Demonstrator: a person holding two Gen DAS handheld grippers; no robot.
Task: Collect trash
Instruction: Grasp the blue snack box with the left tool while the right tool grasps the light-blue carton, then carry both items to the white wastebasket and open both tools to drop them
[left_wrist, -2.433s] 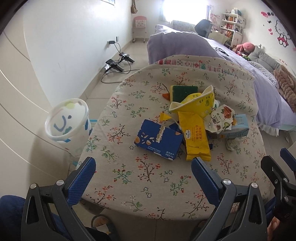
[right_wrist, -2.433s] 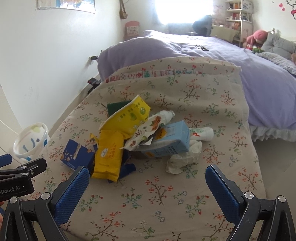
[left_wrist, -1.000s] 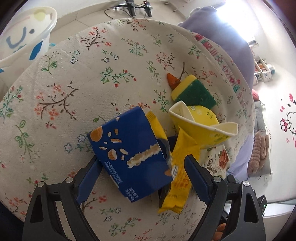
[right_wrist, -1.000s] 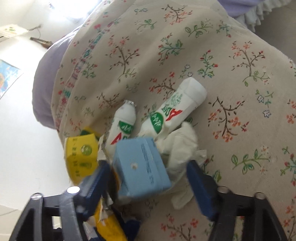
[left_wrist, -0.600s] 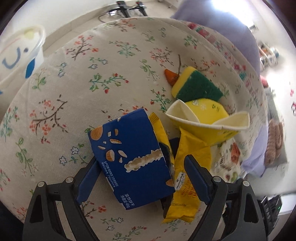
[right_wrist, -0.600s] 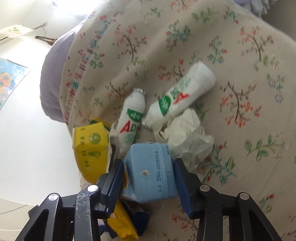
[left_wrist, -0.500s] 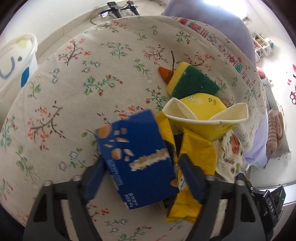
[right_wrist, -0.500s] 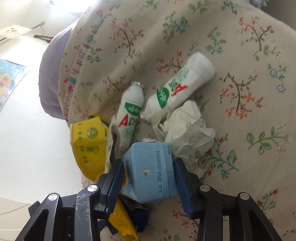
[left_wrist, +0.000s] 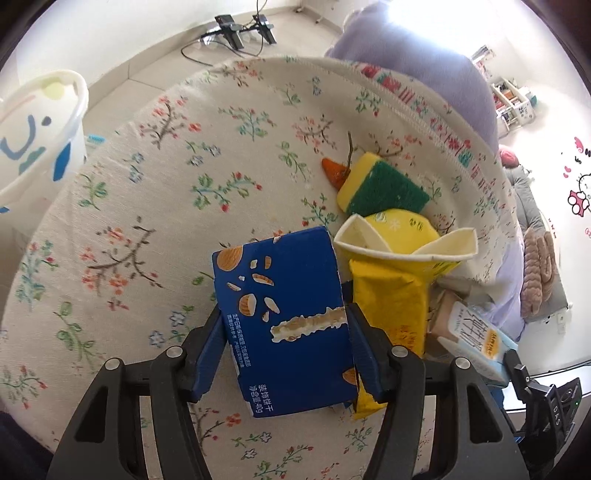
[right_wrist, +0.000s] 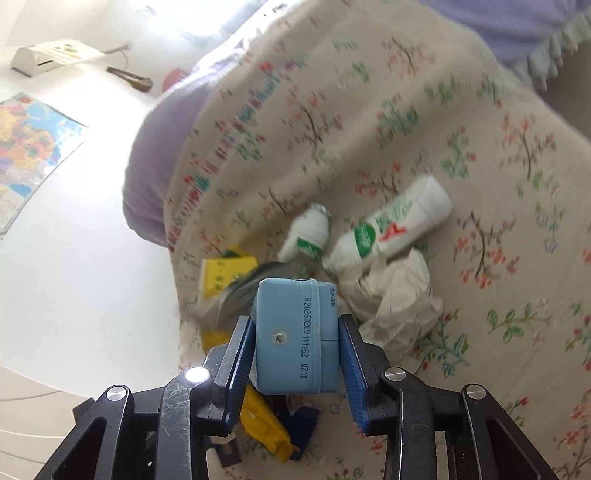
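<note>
The left gripper (left_wrist: 286, 341) has just closed onto the blue box (left_wrist: 284, 317) above the floral worktop (left_wrist: 155, 192); the right gripper (right_wrist: 297, 352), also just closing, clamps the pale-blue carton (right_wrist: 295, 332) beside crumpled paper (right_wrist: 395, 299).

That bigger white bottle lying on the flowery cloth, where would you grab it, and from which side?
I'd probably grip the white bottle across its labelled middle, coming down from above. It lies flat on its side on the cloth, so its round body offers two opposite sides. The crumpled tissue crowds its neck end, so keep nearer the bare base end.
</note>
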